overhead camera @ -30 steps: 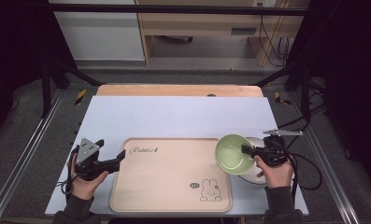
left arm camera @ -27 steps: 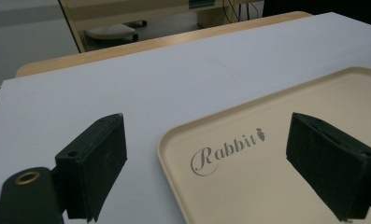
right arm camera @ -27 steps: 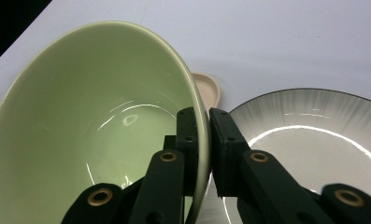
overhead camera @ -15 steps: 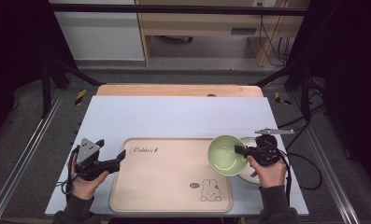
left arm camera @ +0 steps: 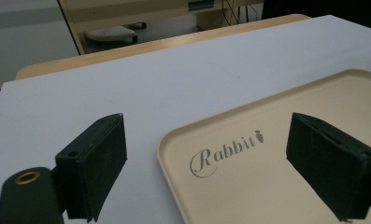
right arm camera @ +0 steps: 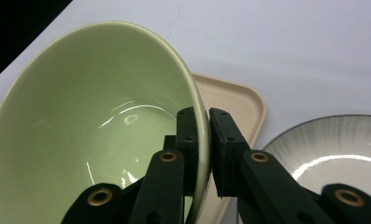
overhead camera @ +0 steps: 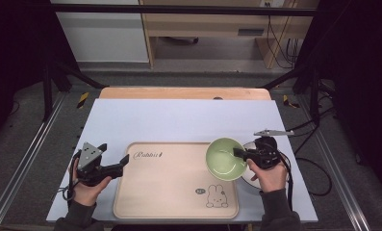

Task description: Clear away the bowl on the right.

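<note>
Black pads of your right gripper (right arm camera: 203,140) are clamped on the rim of the green bowl (overhead camera: 225,158), one pad inside the wall and one outside, as the right gripper view shows plainly. From above, your right gripper (overhead camera: 240,153) sits at the 3 o'clock edge of the bowl, and your right hand (overhead camera: 268,173) wraps the gripper body just behind it. The green bowl (right arm camera: 94,116) is tipped a little and hangs over the right end of the beige tray (overhead camera: 169,183), at about the tray's 2 o'clock corner; whether its base touches the tray you cannot tell from these views. Just to the bowl's 4 o'clock, partly under your hand, lies a grey plate (overhead camera: 252,174) with a dark rim, resting on the white table (overhead camera: 179,120) beside the tray; it shows larger in the right gripper view as the grey plate (right arm camera: 342,149). Printed on the tray are the word Rabbit (overhead camera: 147,155) near its 11 o'clock corner and a small rabbit drawing (overhead camera: 216,197) near its 5 o'clock corner. Over at the tray's 9 o'clock side, your left gripper (overhead camera: 126,160) points toward the tray with its jaws spread wide and nothing between them; in the left gripper view your left gripper (left arm camera: 206,158) straddles the tray's corner and the Rabbit (left arm camera: 225,151) lettering. Your left hand (overhead camera: 87,185) rests on the table.
</note>
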Available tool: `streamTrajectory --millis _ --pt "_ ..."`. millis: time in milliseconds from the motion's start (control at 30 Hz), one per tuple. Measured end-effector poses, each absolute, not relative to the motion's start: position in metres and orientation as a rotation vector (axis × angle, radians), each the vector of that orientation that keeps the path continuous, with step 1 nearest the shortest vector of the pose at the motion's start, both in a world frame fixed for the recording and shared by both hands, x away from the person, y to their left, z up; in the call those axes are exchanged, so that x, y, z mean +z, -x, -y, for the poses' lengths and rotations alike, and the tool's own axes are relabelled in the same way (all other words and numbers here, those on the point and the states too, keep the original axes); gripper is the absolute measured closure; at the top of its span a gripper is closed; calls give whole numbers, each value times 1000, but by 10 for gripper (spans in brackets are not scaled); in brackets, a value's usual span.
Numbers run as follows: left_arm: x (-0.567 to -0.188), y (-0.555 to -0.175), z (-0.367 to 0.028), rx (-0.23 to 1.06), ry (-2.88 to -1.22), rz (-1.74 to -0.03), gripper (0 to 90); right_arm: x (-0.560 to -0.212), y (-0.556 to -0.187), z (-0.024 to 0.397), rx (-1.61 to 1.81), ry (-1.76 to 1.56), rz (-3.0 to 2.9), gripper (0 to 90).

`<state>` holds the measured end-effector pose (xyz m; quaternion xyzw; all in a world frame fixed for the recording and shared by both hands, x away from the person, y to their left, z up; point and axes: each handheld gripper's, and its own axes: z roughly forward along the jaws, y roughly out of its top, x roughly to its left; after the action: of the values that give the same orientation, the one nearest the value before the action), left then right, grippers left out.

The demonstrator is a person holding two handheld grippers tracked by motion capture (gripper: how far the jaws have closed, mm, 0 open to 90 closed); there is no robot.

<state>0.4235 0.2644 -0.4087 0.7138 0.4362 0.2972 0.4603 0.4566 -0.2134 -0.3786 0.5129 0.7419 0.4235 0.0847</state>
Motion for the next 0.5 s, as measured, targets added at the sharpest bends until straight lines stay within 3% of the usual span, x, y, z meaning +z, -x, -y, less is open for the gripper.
streamTrajectory --millis 500 --pt "-409 -424 -265 732 -1757 -1075 121 -377 -463 192 1272 -1479 -2259 832"
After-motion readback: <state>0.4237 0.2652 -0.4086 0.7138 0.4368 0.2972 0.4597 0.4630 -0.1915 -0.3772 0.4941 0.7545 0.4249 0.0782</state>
